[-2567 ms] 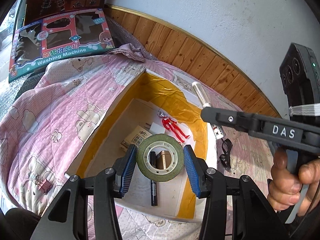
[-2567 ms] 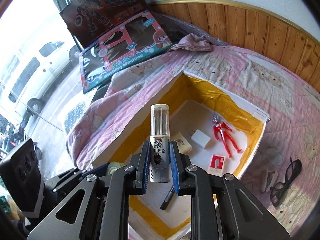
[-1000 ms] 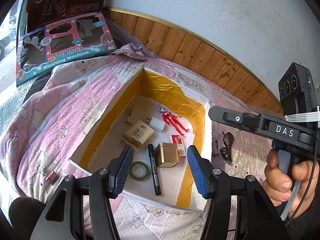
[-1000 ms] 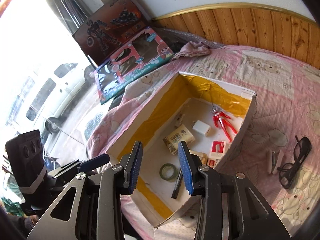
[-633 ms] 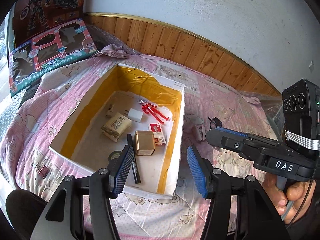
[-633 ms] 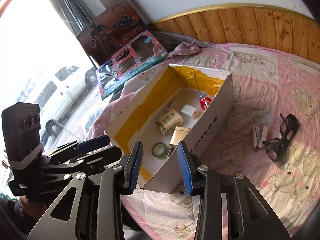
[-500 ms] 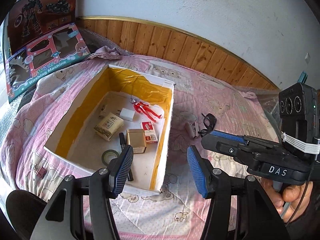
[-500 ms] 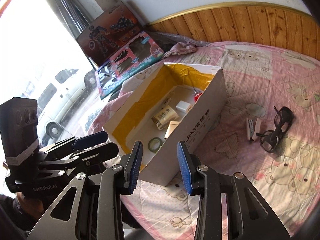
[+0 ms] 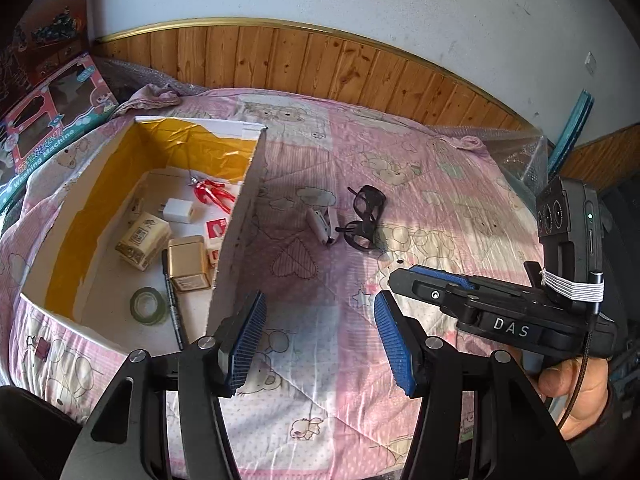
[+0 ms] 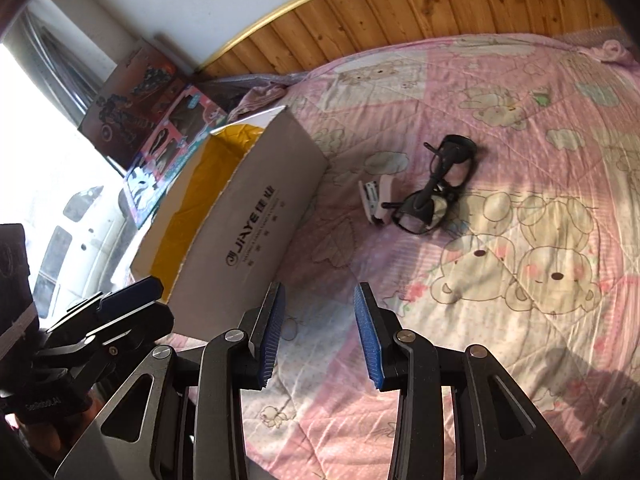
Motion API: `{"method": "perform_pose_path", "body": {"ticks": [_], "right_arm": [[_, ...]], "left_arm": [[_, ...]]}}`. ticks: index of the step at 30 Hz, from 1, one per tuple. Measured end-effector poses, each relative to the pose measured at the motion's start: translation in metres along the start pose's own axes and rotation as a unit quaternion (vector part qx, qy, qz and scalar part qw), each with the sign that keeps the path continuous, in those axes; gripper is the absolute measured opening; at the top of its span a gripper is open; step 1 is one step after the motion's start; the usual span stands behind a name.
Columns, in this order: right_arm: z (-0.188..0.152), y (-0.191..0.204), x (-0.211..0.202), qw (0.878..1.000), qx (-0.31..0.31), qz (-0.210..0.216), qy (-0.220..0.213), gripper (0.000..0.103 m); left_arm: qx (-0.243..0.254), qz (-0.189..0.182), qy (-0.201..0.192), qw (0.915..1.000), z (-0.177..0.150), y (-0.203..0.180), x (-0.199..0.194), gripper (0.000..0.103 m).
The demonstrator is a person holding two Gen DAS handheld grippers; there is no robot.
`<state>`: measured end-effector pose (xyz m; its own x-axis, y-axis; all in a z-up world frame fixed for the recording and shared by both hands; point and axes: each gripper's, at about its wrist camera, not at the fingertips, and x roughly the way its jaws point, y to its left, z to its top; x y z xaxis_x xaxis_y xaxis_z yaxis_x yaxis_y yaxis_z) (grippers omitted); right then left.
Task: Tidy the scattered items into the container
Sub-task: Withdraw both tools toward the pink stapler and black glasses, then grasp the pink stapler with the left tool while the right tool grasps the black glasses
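An open cardboard box [image 9: 236,224] [image 10: 256,216] with yellow-taped inner walls sits on the pink quilt at the left. Inside it lie a green tape roll [image 9: 148,305], a black marker [image 9: 173,304], a gold tin [image 9: 188,263], a red figure [image 9: 212,194] and small packets. Black glasses [image 9: 366,218] [image 10: 434,188] and a small white stapler [image 9: 322,224] [image 10: 376,196] rest on the quilt right of the box. My left gripper [image 9: 320,336] is open and empty, above the quilt near the box's right wall. My right gripper [image 10: 318,336] is open and empty too, well short of the glasses.
Toy boxes [image 9: 44,120] [image 10: 160,128] lean by the wall at the far left. Wood panelling [image 9: 320,68] runs behind the bed. A hand [image 9: 576,396] holds the right gripper's handle at the right edge of the left wrist view. Bubble wrap [image 9: 516,148] lies at the bed's far right.
The tape roll left my left gripper and the clear tube left my right gripper; both grippers now stand open. Both have swung right, away from the box, towards the glasses and stapler.
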<state>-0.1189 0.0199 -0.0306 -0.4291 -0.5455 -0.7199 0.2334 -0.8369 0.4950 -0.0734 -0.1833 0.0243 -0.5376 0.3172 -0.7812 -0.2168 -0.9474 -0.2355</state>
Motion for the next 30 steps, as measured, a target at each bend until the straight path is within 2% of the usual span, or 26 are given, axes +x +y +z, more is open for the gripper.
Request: {"method": "perform_pose_path", "body": {"ticks": [9,17,22,25,26,27,28,30], "right_arm": [[0.027,-0.066,0.029,0.996,0.081,-0.042,0.010,0.040],[0.073,-0.108,0.088,0.984,0.163,-0.072,0.023,0.048],[0.096,-0.111,0.130,0.983,0.136,-0.117,0.042,0.056],[0.103,-0.092,0.144,0.982,0.060,-0.170,0.052,0.056],[0.102,-0.087,0.146,0.980,0.033,-0.186,0.061,0.051],[0.101,-0.084,0.147,0.979,0.006,-0.193,0.066,0.040],[0.098,-0.083,0.144,0.979,-0.012,-0.192,0.071,0.036],[0.092,-0.089,0.135,0.977,-0.029,-0.193,0.082,0.034]], "left_arm": [[0.018,-0.014,0.025,0.9994,0.020,-0.039,0.060,0.058],[-0.008,-0.017,0.043,0.9989,0.037,-0.036,0.103,0.058],[-0.039,-0.009,0.041,0.9984,0.053,-0.021,0.126,0.058],[-0.066,-0.013,0.043,0.9968,0.063,-0.009,0.142,0.058],[-0.073,-0.013,0.044,0.9963,0.065,-0.007,0.147,0.058],[-0.079,-0.013,0.044,0.9958,0.067,-0.004,0.152,0.058],[-0.084,-0.011,0.044,0.9954,0.070,-0.002,0.157,0.058],[-0.091,-0.009,0.042,0.9949,0.074,0.001,0.167,0.058]]}}
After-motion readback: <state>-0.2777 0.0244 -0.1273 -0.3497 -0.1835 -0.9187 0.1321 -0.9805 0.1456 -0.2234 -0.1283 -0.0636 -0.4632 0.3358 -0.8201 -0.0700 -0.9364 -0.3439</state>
